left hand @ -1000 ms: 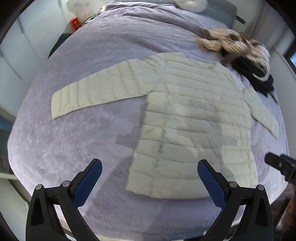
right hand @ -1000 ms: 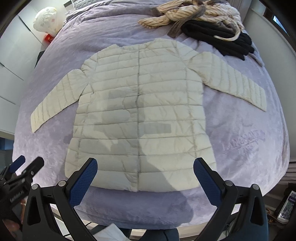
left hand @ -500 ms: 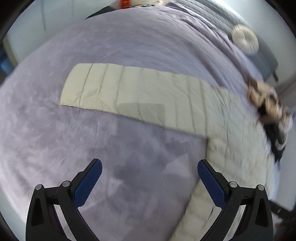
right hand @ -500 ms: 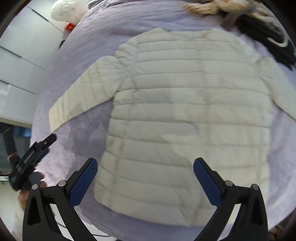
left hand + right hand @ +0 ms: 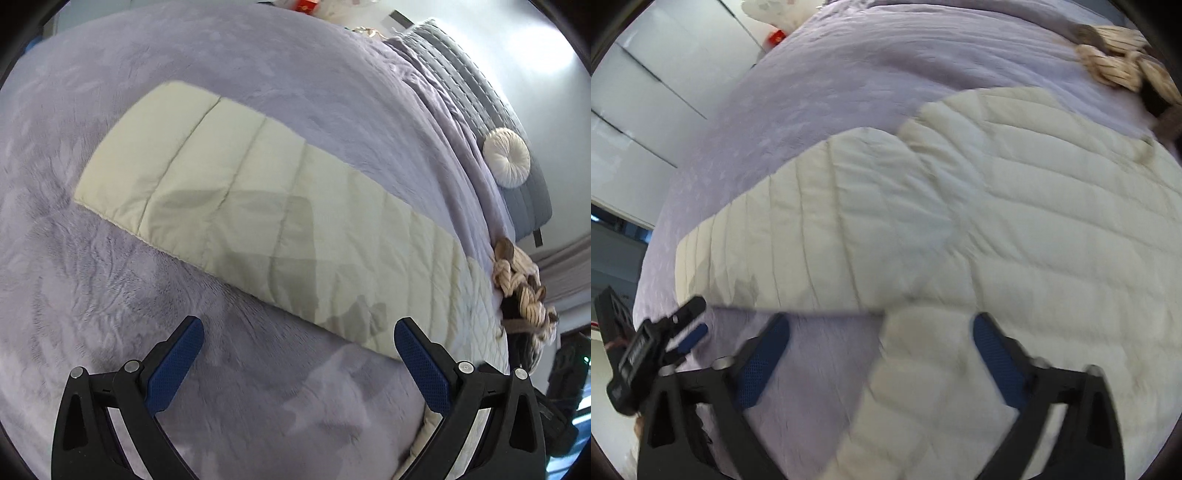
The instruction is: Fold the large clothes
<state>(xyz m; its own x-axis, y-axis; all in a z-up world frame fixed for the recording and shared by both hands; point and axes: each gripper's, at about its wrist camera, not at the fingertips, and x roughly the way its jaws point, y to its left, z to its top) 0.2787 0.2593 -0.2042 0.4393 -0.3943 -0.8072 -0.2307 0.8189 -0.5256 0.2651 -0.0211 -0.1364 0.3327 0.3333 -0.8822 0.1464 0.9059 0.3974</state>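
Cream quilted jacket (image 5: pixel 1015 206) lay flat on lilac bed (image 5: pixel 258 62). Both claws had dropped closer: left claw (image 5: pixel 295 354) gaped, empty, near sleeve (image 5: pixel 236 206); right claw (image 5: pixel 879 350) narrowing over armpit, unpinched. First fold imminent.

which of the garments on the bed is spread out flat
The cream quilted jacket, lying flat on the purple blanket with its sleeve stretched out. The beige striped garment near the head of the bed is bunched in a heap.

Left gripper (image 5: pixel 295 354) now low over the jacket's sleeve (image 5: pixel 236 210), right gripper (image 5: pixel 879 350) dropped toward the jacket (image 5: pixel 1015 240) armpit, jaws just narrowing, nothing pinched
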